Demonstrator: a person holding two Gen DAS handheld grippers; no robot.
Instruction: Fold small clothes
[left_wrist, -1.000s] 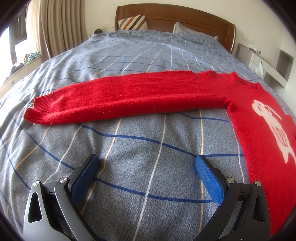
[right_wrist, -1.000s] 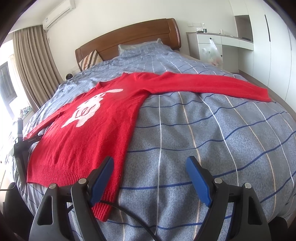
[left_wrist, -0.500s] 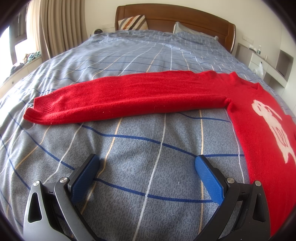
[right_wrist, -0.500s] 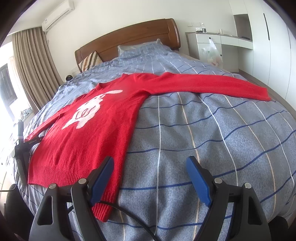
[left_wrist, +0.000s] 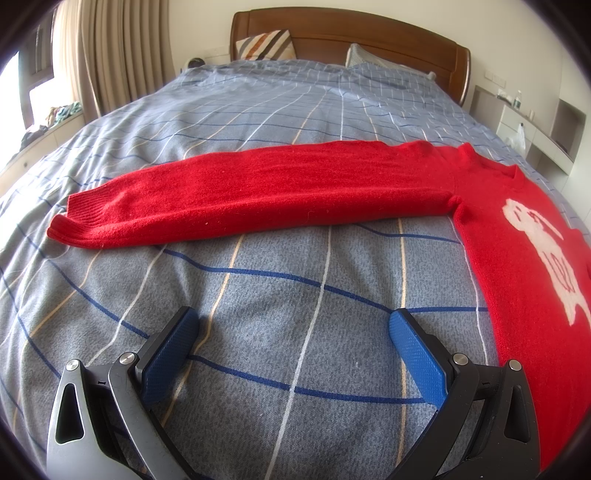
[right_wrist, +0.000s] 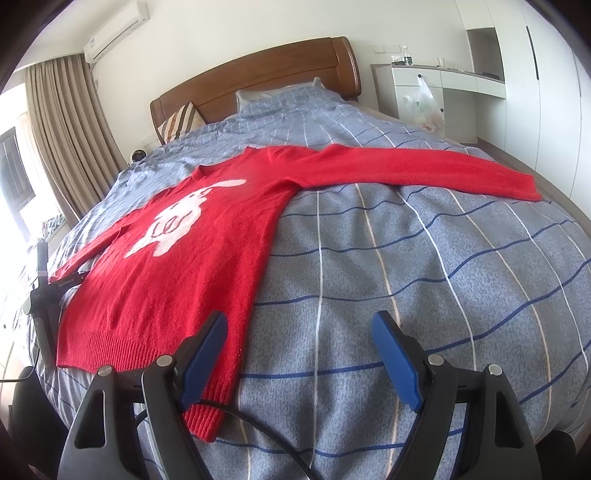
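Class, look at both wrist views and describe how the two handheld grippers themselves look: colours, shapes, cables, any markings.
The left gripper and the right gripper look alike: two flat blue pads with a fine dotted texture, mounted on dark grey and black metal arms with triangular cut-outs and round silver bolt heads. A thin black cable curves out beneath the right gripper. No markings, hands or sleeves are visible.

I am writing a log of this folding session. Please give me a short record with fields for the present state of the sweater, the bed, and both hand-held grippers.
garment: red sweater with a white figure on the front, lying flat, face up, not folded
sleeves: both stretched out sideways; one sleeve lies in front of the left gripper, the other sleeve ahead of the right gripper
surface: bed with blue checked cover
left hand-held gripper: open, holds nothing, over bare cover
right hand-held gripper: open, holds nothing, near the sweater's bottom corner
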